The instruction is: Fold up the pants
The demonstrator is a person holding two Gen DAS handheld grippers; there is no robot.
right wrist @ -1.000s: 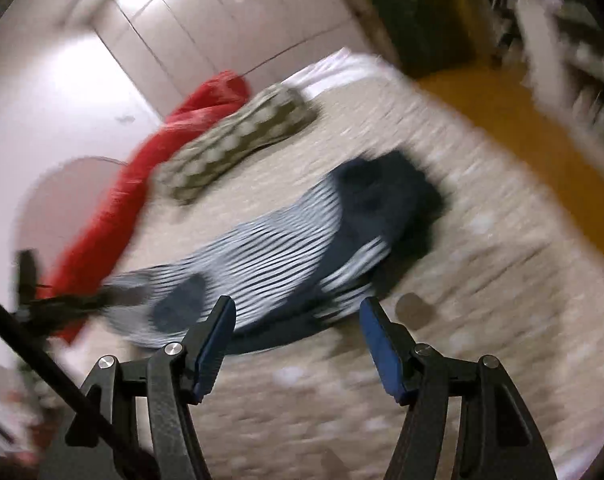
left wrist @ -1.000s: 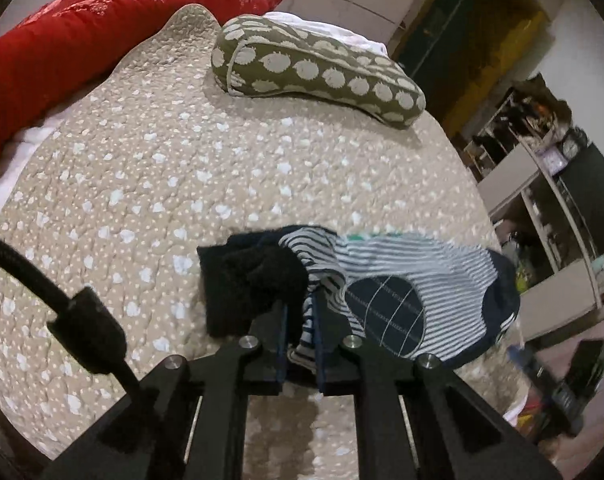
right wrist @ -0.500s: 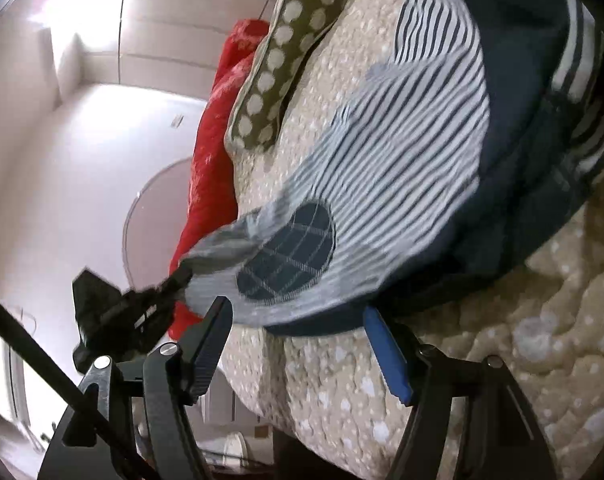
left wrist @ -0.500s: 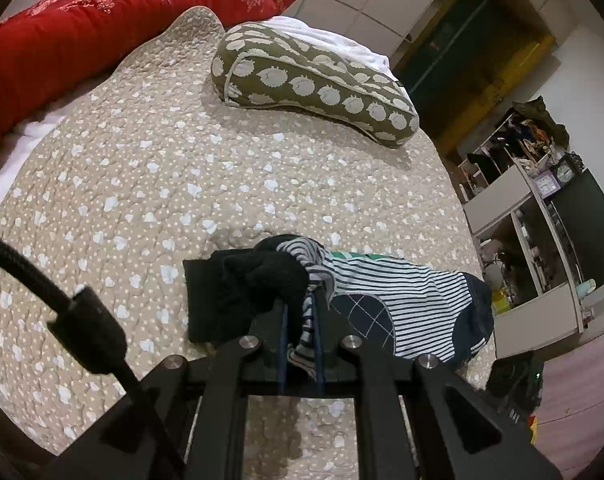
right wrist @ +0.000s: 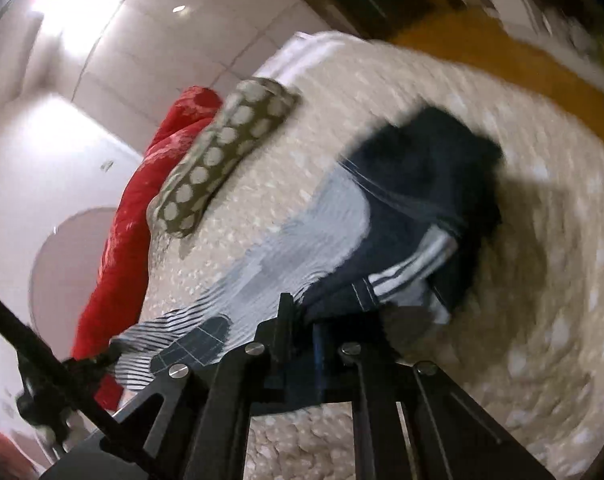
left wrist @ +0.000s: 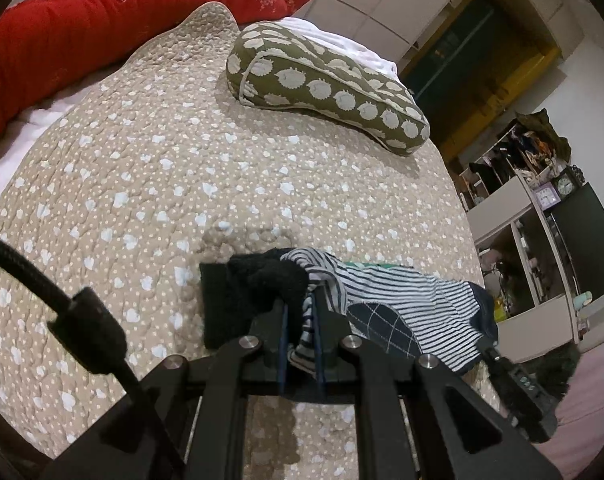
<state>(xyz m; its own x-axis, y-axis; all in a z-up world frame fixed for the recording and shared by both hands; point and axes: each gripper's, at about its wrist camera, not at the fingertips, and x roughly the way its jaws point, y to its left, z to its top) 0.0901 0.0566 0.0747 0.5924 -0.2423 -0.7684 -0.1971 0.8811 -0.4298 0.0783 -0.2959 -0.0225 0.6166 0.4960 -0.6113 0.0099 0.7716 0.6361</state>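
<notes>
Striped pants [left wrist: 402,300] with a navy patch lie on a beige quilt [left wrist: 181,168] dotted white, near its edge. Left gripper [left wrist: 300,320]: fingers pinched on a bunched striped fold beside the dark cuff. Right gripper [right wrist: 302,320]: fingers drawn together on the navy edge of the pants [right wrist: 382,232]; this view is motion-blurred. Olive spotted pillow [left wrist: 326,88] and red pillow [left wrist: 101,12] at the far end. Shelves [left wrist: 542,240] with clocks stand beside the bed; white panelled wardrobe [right wrist: 161,40] behind.

A home bedroom — a quilted bed [left wrist: 149,168] with a red pillow [left wrist: 81,28], a spotted cushion [left wrist: 326,84] and cluttered shelves [left wrist: 542,216] alongside.
</notes>
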